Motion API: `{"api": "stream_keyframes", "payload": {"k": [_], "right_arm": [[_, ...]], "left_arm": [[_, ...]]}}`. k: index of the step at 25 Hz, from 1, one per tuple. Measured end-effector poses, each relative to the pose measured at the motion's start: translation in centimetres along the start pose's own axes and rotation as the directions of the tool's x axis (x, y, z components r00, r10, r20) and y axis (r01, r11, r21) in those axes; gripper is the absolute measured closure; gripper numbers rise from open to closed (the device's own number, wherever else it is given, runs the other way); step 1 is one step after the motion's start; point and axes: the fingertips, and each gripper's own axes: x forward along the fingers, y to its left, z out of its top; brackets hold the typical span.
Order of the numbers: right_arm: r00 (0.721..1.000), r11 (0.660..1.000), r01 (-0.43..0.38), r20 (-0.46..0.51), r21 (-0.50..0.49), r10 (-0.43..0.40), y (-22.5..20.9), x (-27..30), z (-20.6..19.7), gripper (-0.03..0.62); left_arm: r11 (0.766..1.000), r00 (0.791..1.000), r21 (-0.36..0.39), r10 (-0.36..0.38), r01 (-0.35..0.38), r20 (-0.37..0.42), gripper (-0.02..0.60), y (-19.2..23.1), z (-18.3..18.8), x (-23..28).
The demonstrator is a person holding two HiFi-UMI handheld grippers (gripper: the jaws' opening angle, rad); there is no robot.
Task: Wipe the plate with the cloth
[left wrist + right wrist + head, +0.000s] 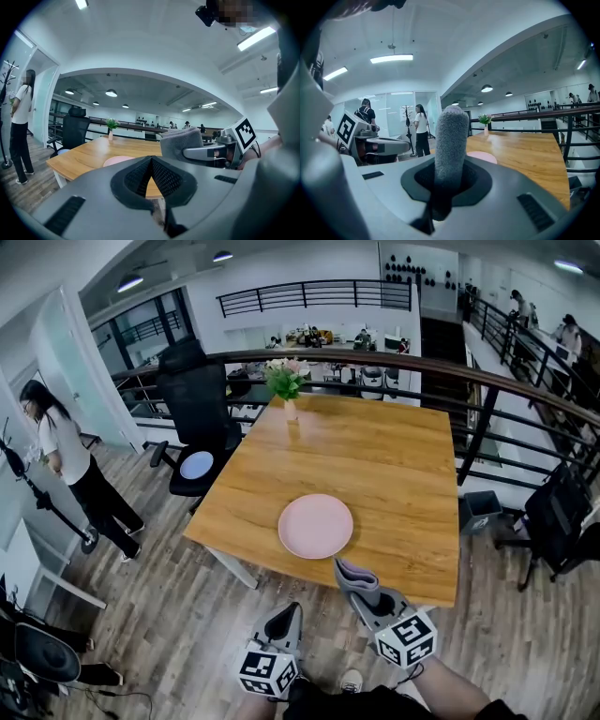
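Note:
A pink plate (315, 525) lies near the front edge of the wooden table (394, 456); it shows low in the left gripper view as the plate (118, 160) and in the right gripper view as the plate (482, 156). My right gripper (351, 572) is shut on a folded grey cloth (354, 577), held just off the table's front edge, close to the plate's near right side. The cloth (451, 140) stands upright between its jaws. My left gripper (289, 618) is shut and empty, lower and to the left, off the table. It sees the cloth (181, 140) at its right.
A vase of flowers (287, 382) stands at the table's far edge. A black office chair (199, 413) sits at the far left of the table, and a railing (487, 390) runs behind. A person (67, 465) stands at the left on the wooden floor. A bin (480, 510) is at the right.

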Motion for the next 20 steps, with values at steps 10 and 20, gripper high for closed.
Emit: {"api": "stream_keyframes", "payload": {"k": [10,20], "right_arm": [[1.000,1.000,-0.005,0.001,0.002,0.005,0.00,-0.51,-0.03,0.542],[1.000,1.000,-0.010,0.001,-0.001,0.010,0.47,-0.77,0.86,0.542]], "left_arm": [[1.000,1.000,0.004,0.002,-0.002,0.000,0.563,-0.59,0.18,0.05],[1.000,1.000,0.009,0.005,-0.005,-0.001,0.563,-0.65,0.99,-0.40]]}}
